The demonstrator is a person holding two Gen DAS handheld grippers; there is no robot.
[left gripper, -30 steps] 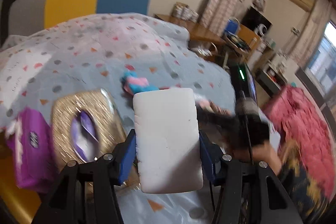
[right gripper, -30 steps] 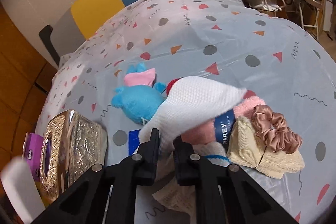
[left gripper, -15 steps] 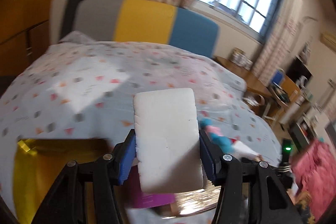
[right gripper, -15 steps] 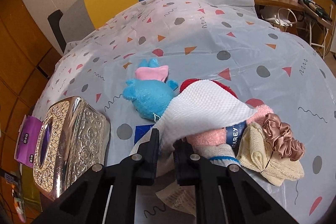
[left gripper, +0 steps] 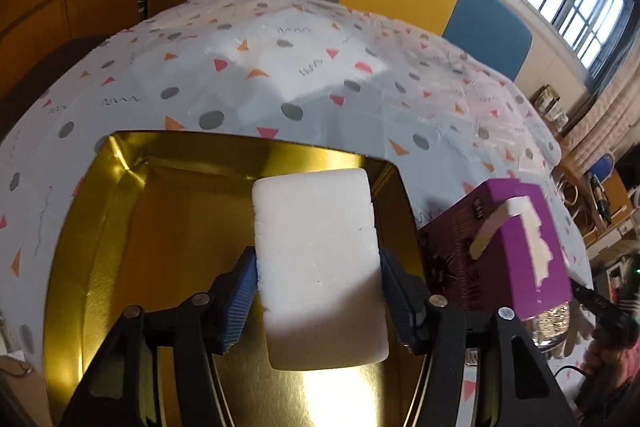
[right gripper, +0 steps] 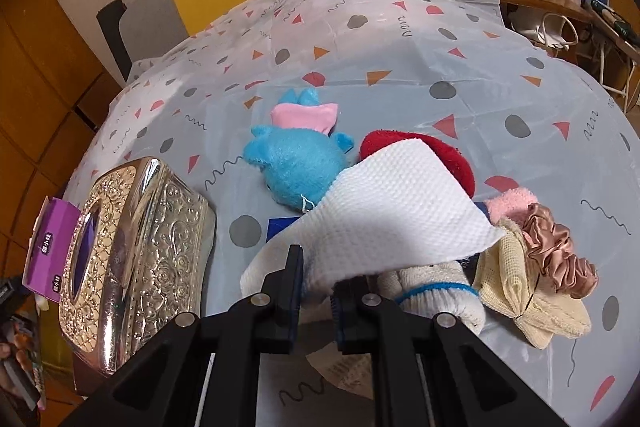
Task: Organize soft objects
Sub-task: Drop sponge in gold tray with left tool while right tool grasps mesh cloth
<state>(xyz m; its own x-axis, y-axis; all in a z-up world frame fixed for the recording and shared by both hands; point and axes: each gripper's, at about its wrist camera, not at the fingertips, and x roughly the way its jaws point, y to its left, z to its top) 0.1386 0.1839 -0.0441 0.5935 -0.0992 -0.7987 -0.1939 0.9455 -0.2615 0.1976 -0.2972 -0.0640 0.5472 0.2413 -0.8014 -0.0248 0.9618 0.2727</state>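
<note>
Sponge [left gripper: 320, 267], white and block-shaped, is sitting between the jaws of the left gripper [left gripper: 318, 291] above the gold tray [left gripper: 168, 227], and the jaws are opening at this moment, so small gaps are showing between the blue pads [left gripper: 240, 291] and the sides of the sponge. Just to the right of the tray a purple tissue box [left gripper: 516, 239] is standing tilted on the desk [left gripper: 320, 67], which is covered with a light cloth with dots and triangles. The right gripper [right gripper: 318, 291] is pointing down at a pile of soft things, and its jaws are standing narrow, pinching the near edge of a white textured cloth [right gripper: 392, 211]. This cloth is hanging over the blue plush toy [right gripper: 296, 163], a red item [right gripper: 440, 155], a pink towel [right gripper: 508, 203], a cream knitted cloth [right gripper: 532, 299] and a brown satin scrunchie [right gripper: 556, 255]. To the left of the pile a silver ornate tissue box [right gripper: 136, 251] is lying on the desk.
</note>
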